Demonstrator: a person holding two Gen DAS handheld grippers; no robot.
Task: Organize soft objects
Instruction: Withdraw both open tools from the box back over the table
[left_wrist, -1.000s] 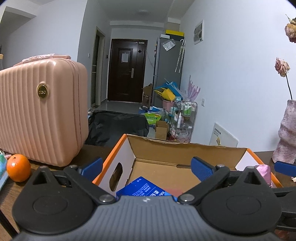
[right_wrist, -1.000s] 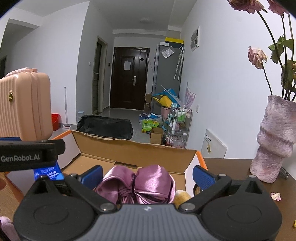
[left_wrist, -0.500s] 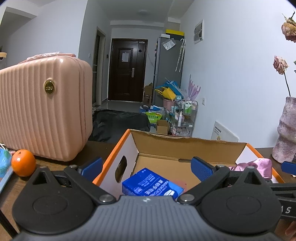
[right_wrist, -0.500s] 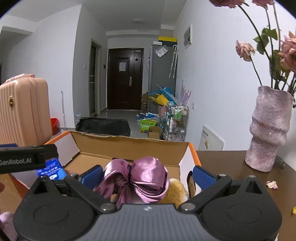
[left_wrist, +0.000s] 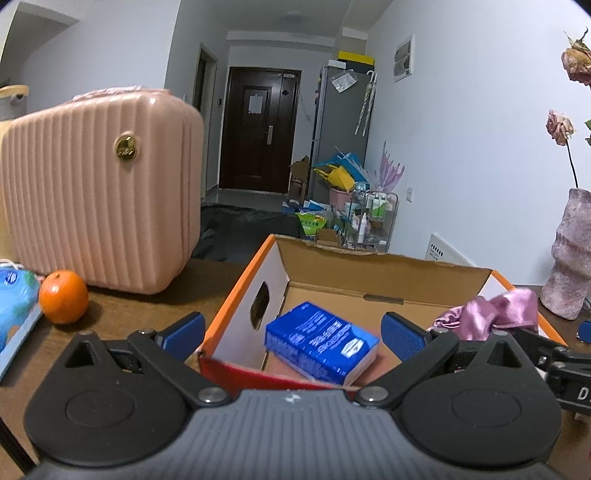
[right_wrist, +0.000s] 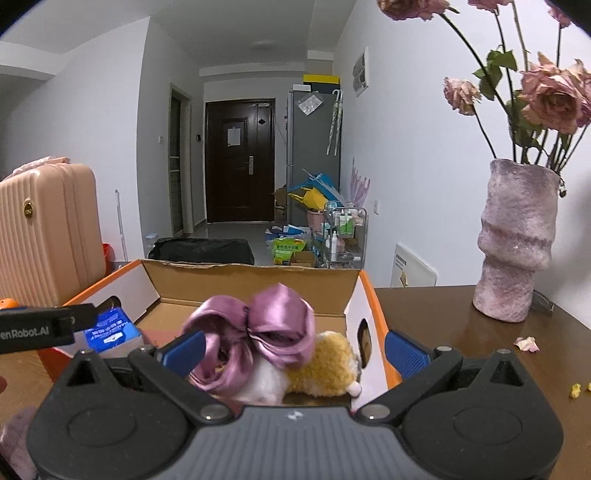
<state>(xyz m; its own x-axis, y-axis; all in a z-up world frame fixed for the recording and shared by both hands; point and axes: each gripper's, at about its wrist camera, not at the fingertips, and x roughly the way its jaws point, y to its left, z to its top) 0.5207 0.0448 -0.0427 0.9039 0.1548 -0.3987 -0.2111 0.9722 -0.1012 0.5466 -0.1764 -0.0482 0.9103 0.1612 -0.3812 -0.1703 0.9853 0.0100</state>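
Your left gripper (left_wrist: 293, 330) stands wide open and empty, its jaws astride the near left corner of the cardboard box (left_wrist: 384, 273); a blue tissue pack (left_wrist: 319, 341) lies in the box just ahead. Your right gripper (right_wrist: 293, 349) is likewise spread wide, gripping nothing; between its fingers, inside the box, a purple satin bow (right_wrist: 258, 328) rests on a plush toy (right_wrist: 325, 367). Beyond, right: a vase (right_wrist: 515, 243). Left: a pink suitcase (left_wrist: 99, 195) and an orange (left_wrist: 62, 301).
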